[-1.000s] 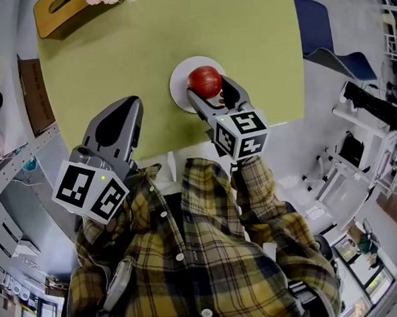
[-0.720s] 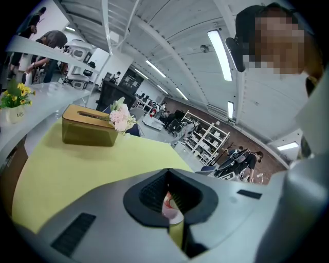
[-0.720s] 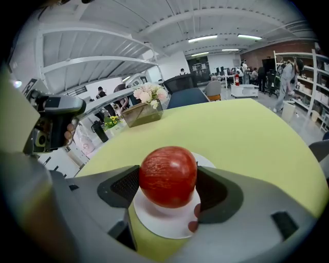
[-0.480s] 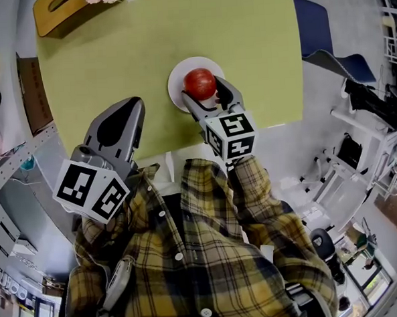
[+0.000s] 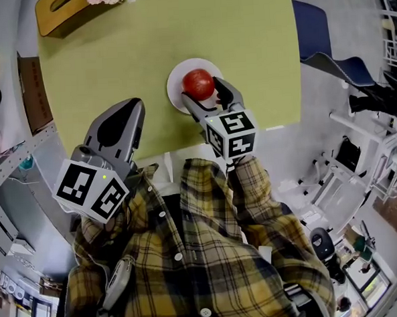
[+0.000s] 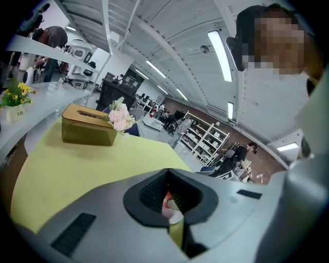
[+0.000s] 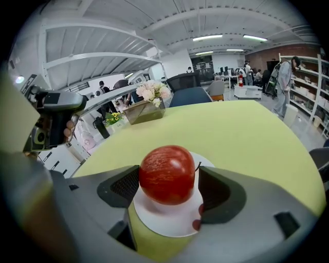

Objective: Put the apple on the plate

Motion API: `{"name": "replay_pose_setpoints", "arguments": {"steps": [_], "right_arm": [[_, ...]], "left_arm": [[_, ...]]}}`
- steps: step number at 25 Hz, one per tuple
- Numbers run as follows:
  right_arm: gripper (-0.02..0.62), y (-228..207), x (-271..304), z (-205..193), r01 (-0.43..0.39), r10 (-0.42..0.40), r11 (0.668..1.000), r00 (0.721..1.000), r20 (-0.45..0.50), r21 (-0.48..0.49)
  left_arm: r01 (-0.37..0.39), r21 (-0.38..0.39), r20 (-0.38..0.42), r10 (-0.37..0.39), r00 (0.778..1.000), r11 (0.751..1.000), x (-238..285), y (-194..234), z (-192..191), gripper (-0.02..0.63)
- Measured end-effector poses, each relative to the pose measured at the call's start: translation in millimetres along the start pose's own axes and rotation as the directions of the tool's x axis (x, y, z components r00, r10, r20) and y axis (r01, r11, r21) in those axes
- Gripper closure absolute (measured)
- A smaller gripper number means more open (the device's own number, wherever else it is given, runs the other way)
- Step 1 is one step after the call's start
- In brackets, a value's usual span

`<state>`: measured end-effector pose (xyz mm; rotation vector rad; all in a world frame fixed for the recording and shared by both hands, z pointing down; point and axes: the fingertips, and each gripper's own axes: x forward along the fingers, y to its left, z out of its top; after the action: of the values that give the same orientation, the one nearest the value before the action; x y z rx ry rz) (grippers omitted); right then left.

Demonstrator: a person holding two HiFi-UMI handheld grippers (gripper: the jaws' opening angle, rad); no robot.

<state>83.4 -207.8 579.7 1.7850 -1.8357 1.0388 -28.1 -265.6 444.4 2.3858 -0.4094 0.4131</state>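
Observation:
The red apple (image 5: pixel 198 84) (image 7: pixel 167 173) sits on a small white plate (image 5: pixel 175 90) (image 7: pixel 165 222) near the front edge of the yellow-green table (image 5: pixel 144 37). My right gripper (image 5: pixel 205 88) (image 7: pixel 169 189) straddles the apple; the left pad is at its skin, a thin gap shows at the right pad, so it stands open. My left gripper (image 5: pixel 127 110) (image 6: pixel 170 201) is shut and empty, hovering over the table's front left edge. A sliver of apple and plate shows through a notch in its jaws.
A wooden box (image 5: pixel 56 10) (image 6: pixel 88 131) topped with pink flowers (image 7: pixel 151 92) stands at the table's far left. A blue chair (image 5: pixel 313 21) is beyond the right edge. Shelves and equipment surround the table; people stand in the background.
My right gripper carried the apple slightly left and farther onto the plate, then stayed put over the last half second. The left gripper has not moved.

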Motion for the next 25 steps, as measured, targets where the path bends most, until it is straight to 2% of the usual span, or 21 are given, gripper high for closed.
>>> {"name": "replay_pose_setpoints", "arguments": {"steps": [14,25], "right_arm": [[0.256,8,-10,9,-0.029,0.029,0.999,0.999,0.027,-0.014],[0.258,22,-50,31,-0.092,0.091,0.996,0.991,0.101,0.005]], "left_arm": [[0.008,0.015,0.019,-0.008,1.0,1.0,-1,-11,4,0.598],[0.024,0.063,0.083,-0.029,0.996,0.998,-9,-48,22,0.598]]}}
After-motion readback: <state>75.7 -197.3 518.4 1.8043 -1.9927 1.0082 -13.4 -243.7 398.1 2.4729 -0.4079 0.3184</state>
